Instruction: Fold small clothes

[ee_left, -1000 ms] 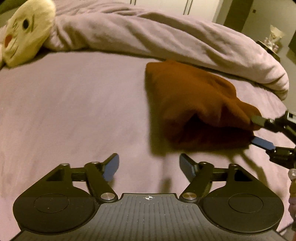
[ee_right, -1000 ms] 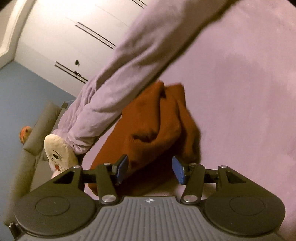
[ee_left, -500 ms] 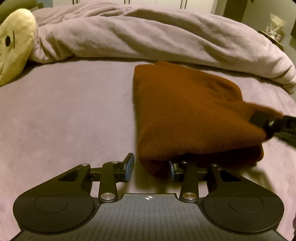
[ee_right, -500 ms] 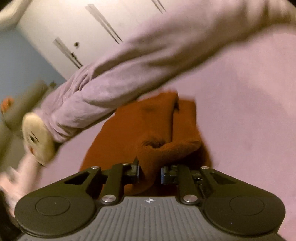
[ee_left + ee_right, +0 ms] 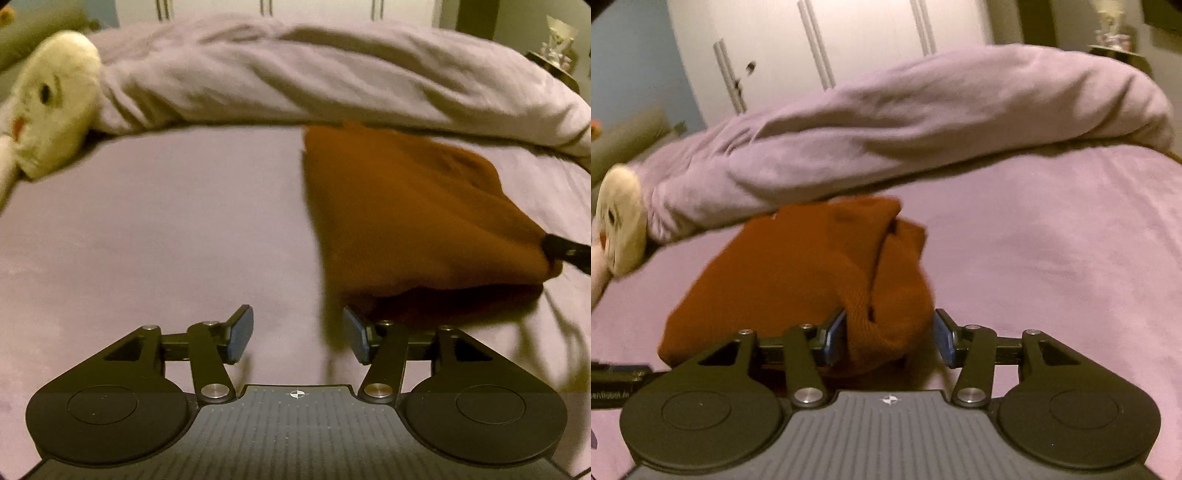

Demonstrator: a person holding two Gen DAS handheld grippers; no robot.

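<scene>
Fingers (image 5: 242, 334) of left gripper (image 5: 297, 336) just opening, apart, nothing between. Right gripper (image 5: 889, 338) just opening too, brown cloth (image 5: 798, 280) bunched between, not squeezed. Cloth on purple bed (image 5: 166, 240), rolled blanket (image 5: 332, 74) behind, plush toy (image 5: 48, 99) far left.

The bed (image 5: 147, 236) carried everything, its surface covered in a smooth mauve sheet. A rust-brown garment (image 5: 406, 221) lay folded on it, right of the sheet's middle in the left wrist view. Directly behind the garment, touching its far edge, a bunched mauve duvet (image 5: 295, 74) ran across the bed. Well left of the garment (at the duvet's end) rested a cream plush toy (image 5: 51, 99).
</scene>
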